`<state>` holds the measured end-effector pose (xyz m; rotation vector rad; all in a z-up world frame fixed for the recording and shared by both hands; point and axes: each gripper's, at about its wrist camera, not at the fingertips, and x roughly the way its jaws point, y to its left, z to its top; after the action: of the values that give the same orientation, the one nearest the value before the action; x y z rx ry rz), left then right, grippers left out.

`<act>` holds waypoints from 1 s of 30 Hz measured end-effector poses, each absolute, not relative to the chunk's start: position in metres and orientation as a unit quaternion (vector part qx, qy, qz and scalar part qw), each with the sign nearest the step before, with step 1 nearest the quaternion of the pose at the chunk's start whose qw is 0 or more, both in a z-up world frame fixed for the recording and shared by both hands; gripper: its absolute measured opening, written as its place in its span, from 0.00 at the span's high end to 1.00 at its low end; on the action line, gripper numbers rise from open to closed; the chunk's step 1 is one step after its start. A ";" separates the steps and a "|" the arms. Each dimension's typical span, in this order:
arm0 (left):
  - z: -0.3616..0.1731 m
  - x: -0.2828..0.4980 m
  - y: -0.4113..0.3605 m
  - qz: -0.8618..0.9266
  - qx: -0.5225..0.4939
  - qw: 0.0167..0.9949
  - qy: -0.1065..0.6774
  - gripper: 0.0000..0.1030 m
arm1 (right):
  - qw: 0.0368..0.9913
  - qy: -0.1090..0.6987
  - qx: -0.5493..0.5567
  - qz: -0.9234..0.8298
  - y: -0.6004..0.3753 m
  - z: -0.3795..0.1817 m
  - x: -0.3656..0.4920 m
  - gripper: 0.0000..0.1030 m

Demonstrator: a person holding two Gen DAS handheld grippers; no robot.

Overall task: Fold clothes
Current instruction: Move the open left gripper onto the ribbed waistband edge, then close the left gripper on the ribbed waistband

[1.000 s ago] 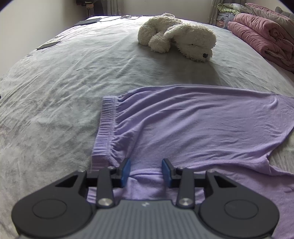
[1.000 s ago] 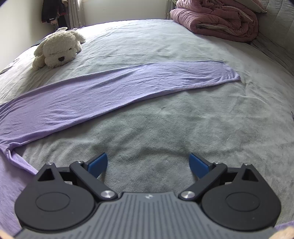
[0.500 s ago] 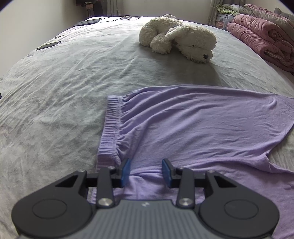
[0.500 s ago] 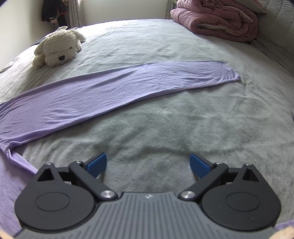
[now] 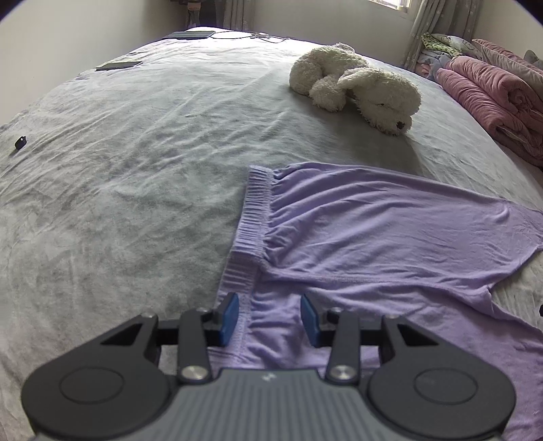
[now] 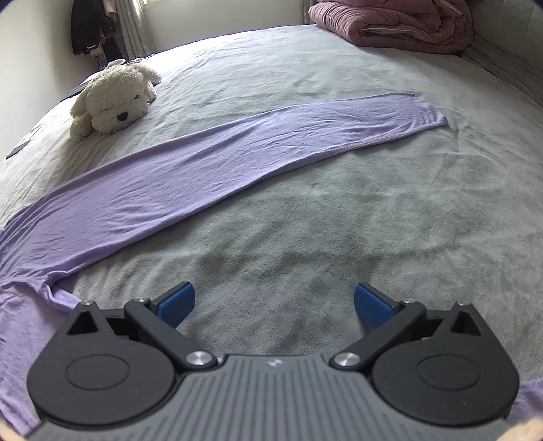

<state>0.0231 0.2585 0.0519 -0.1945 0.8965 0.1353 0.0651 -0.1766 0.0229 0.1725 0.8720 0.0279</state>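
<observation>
Lilac trousers (image 5: pixel 373 230) lie spread on the grey bed sheet (image 5: pixel 135 169), with the ribbed waistband (image 5: pixel 253 210) at their left end. My left gripper (image 5: pixel 269 319) hovers over the near corner of the waistband. Its jaws are opening, and the lilac fabric lies between the blue pads (image 5: pixel 230 317) without being pinched. In the right wrist view one long trouser leg (image 6: pixel 237 159) stretches away to the upper right. My right gripper (image 6: pixel 273 303) stands wide open over bare sheet, holding nothing.
A white plush dog (image 5: pixel 356 84) (image 6: pixel 112 98) lies further up the bed. Folded pink quilts (image 5: pixel 492 98) (image 6: pixel 397 20) are stacked at the bed's far side. Flat dark devices (image 5: pixel 118 64) and a small black object (image 5: pixel 21 141) rest near the left edge.
My left gripper has shifted left, so the waistband now sits further right in its view, and its pads stand slightly wider. The right gripper has barely moved.
</observation>
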 end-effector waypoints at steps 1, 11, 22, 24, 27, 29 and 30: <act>0.053 0.021 0.264 0.065 -0.108 0.894 0.431 0.60 | 0.902 0.421 0.091 0.013 -0.178 0.024 0.064 0.01; 0.055 0.001 0.273 0.045 -0.152 0.892 0.423 0.60 | 0.897 0.420 0.140 0.020 -0.182 0.034 0.048 0.02; 0.061 -0.047 0.299 0.115 -0.211 0.874 0.422 0.60 | 0.908 0.398 0.112 0.067 -0.180 0.053 0.016 0.02; 0.054 -0.058 0.311 0.128 -0.286 0.844 0.435 0.61 | 0.906 0.404 0.112 0.064 -0.183 0.050 0.014 0.02; 0.048 -0.072 0.322 0.104 -0.377 0.812 0.433 0.61 | 0.902 0.411 0.122 0.054 -0.191 0.047 0.011 0.01; 0.050 -0.075 0.320 0.110 -0.379 0.812 0.430 0.61 | 0.901 0.412 0.128 0.051 -0.195 0.047 0.009 0.01; 0.047 -0.075 0.320 0.115 -0.384 0.807 0.433 0.60 | 0.900 0.413 0.130 0.051 -0.196 0.047 0.008 0.01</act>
<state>-0.0747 0.3199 0.0474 -0.8216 0.9267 0.2457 0.0083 -0.1959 0.0468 0.2690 0.8540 0.1049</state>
